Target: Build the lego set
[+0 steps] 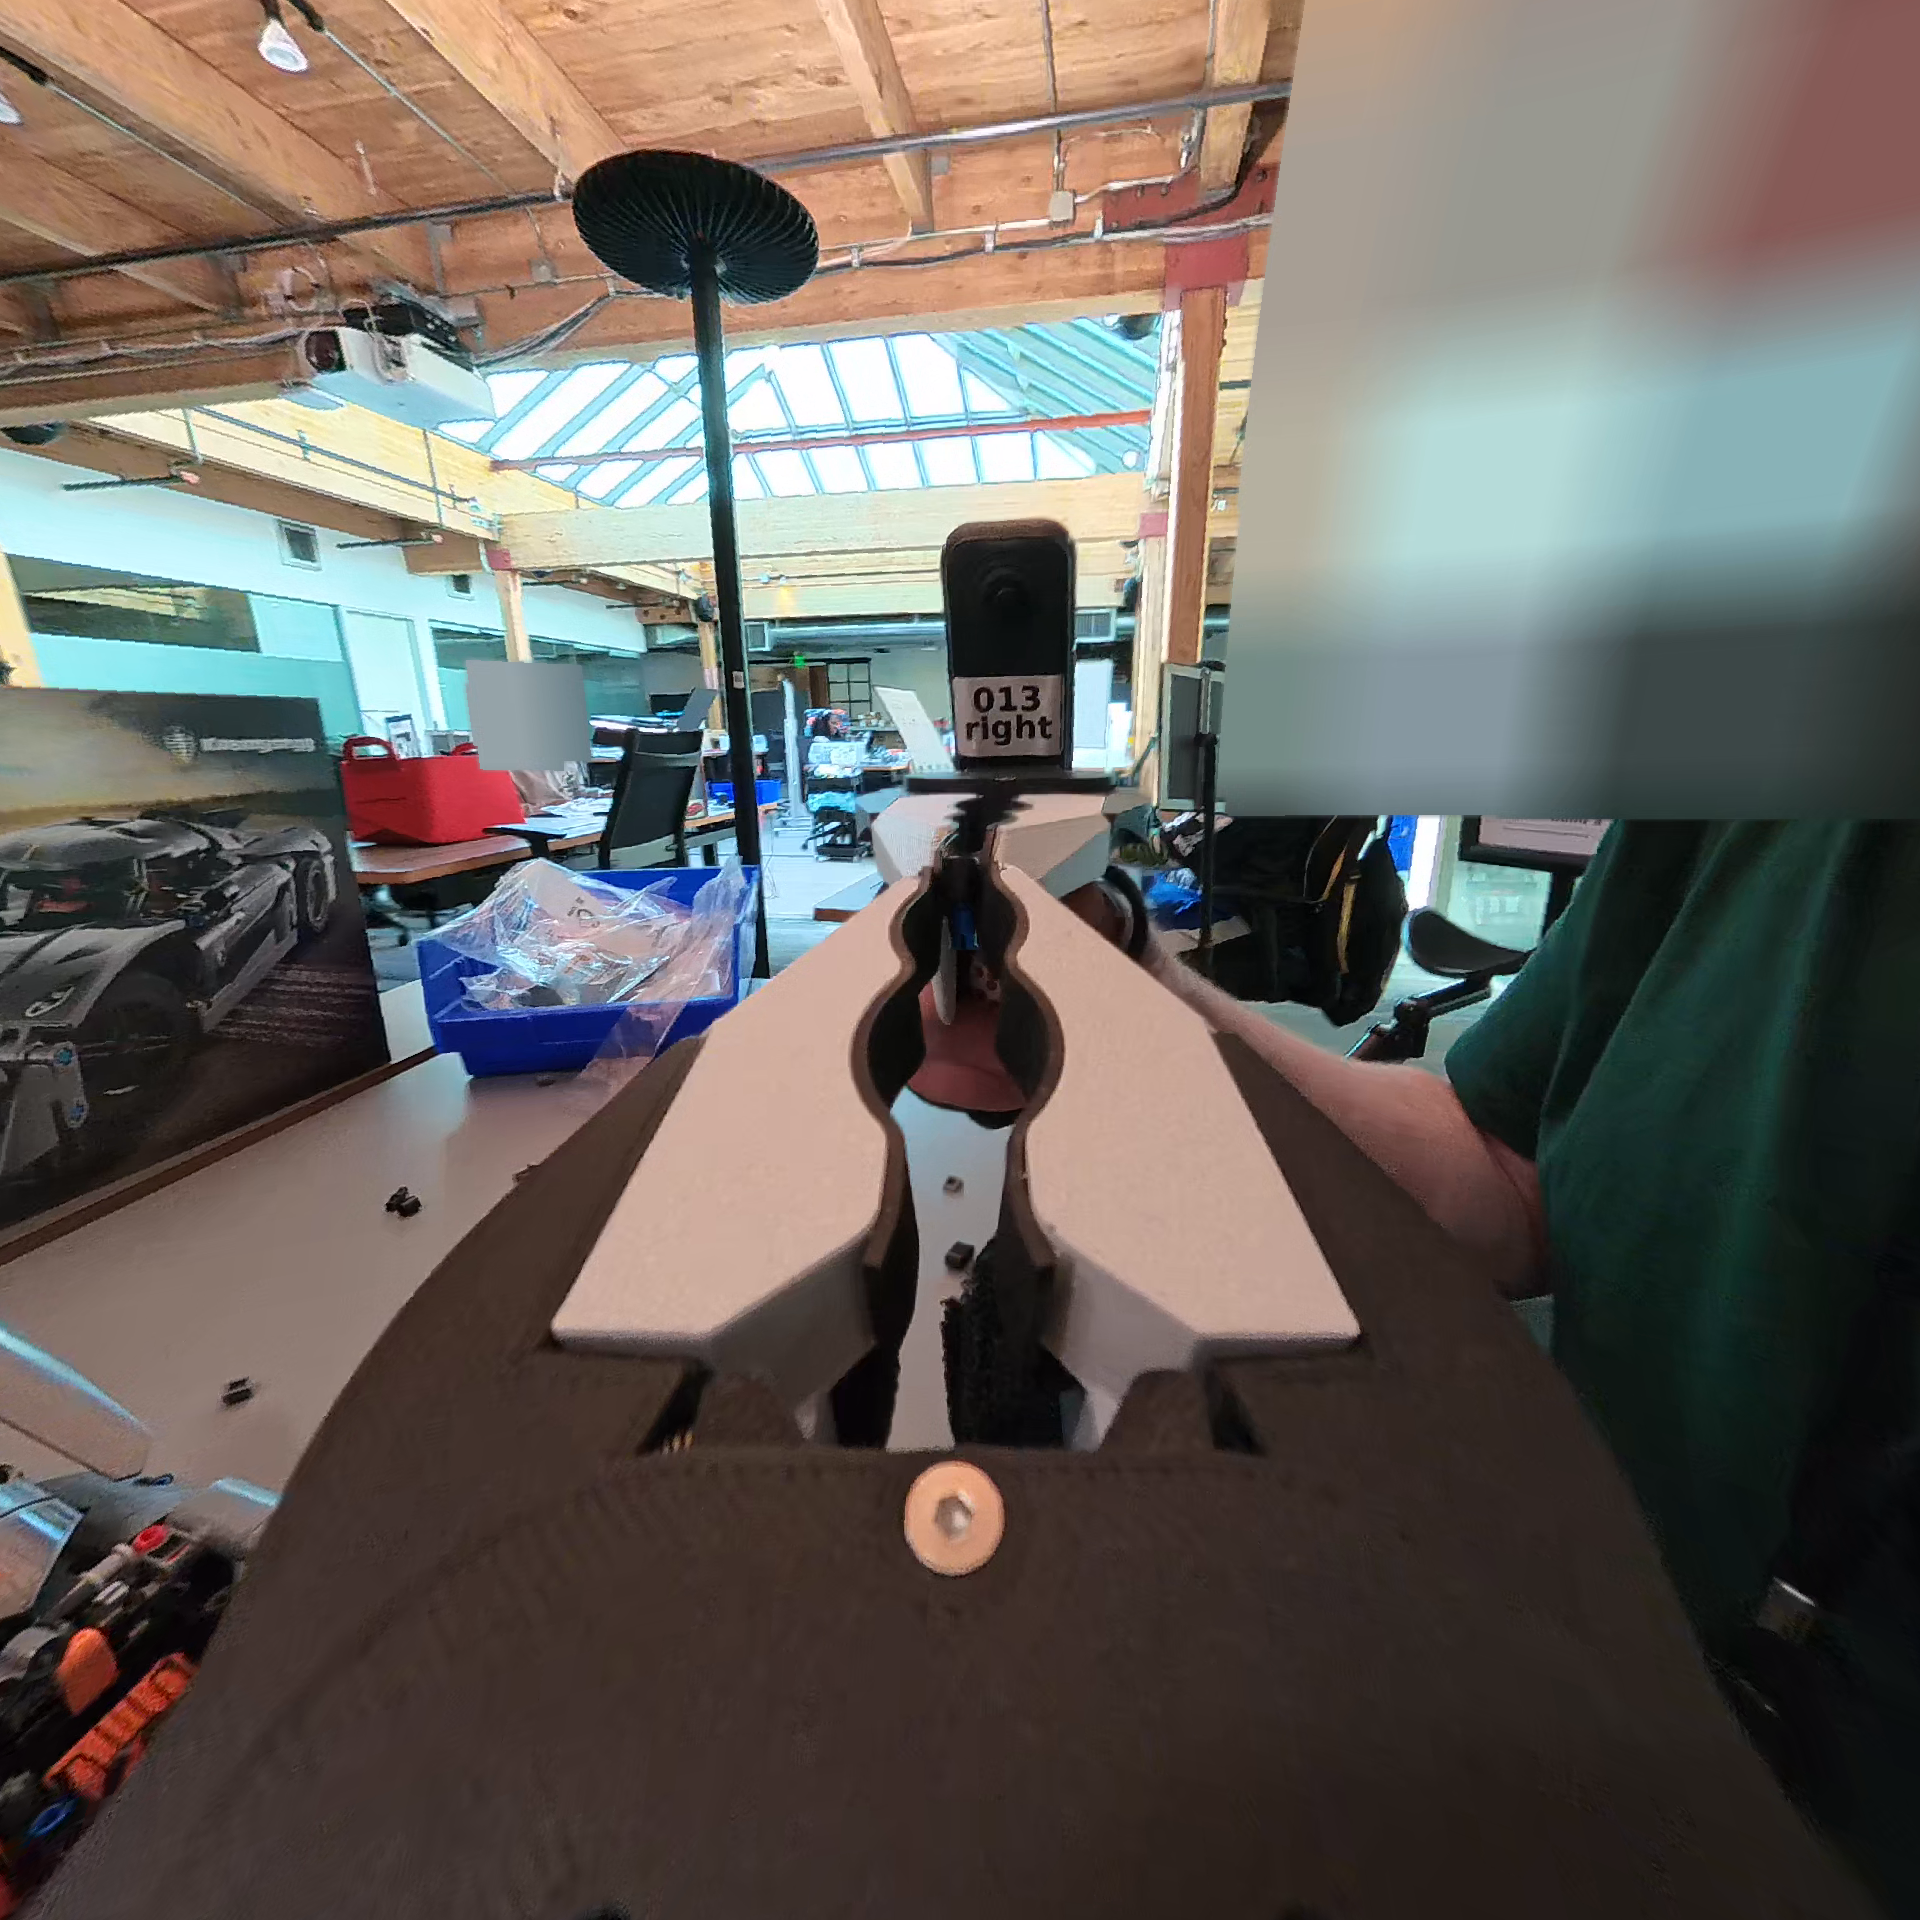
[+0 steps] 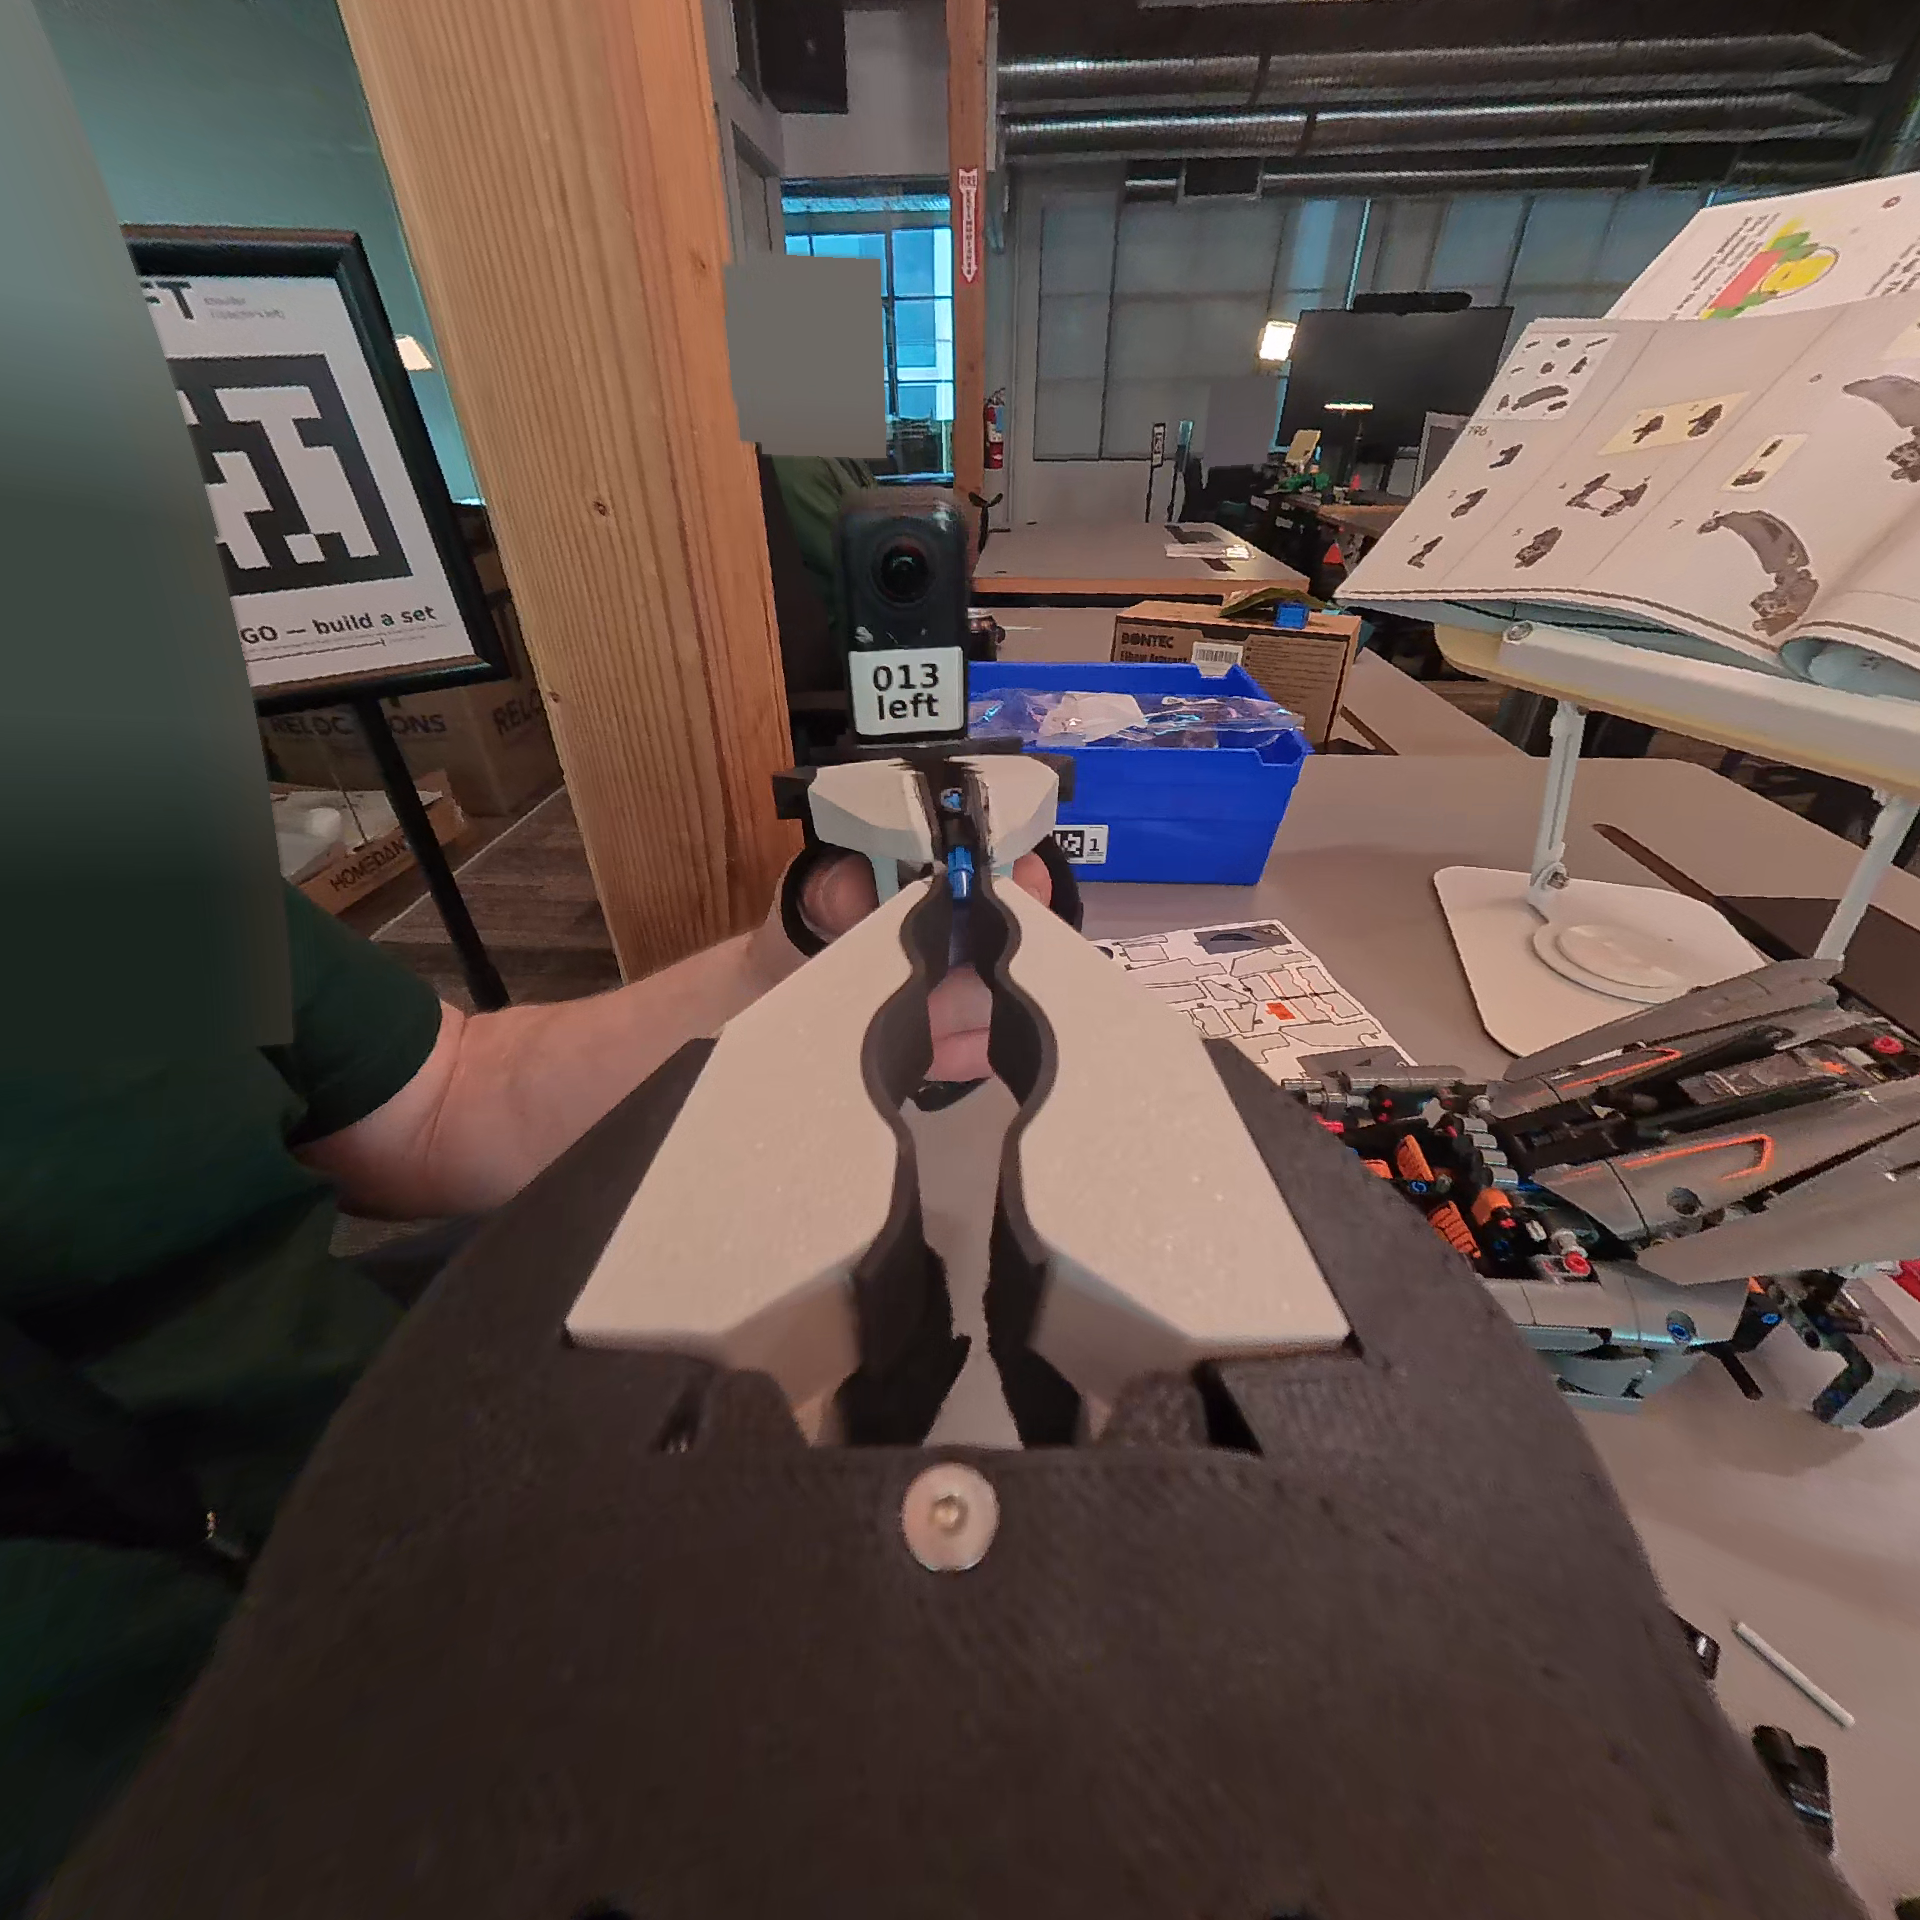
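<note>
Right up close, the right gripper (image 2: 951, 914) fills the lower centre, tips nearly closed around a small blue pin (image 2: 958, 871). Facing it tip to tip at centre frame, the left gripper (image 1: 961, 914) also looks pinched on that pin; which one truly holds it, I can't tell. The half-built grey-and-orange Lego car (image 2: 1621, 1164) sits on the counter (image 2: 1351, 821) at right. The blue parts bin (image 2: 1164, 790) sits behind. The pin: light, stiff, slippery; best pinched mid-shaft.

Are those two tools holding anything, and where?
Both pinch one small blue pin between them, tip to tip: the right tool on one end, the left tool on the other.
</note>
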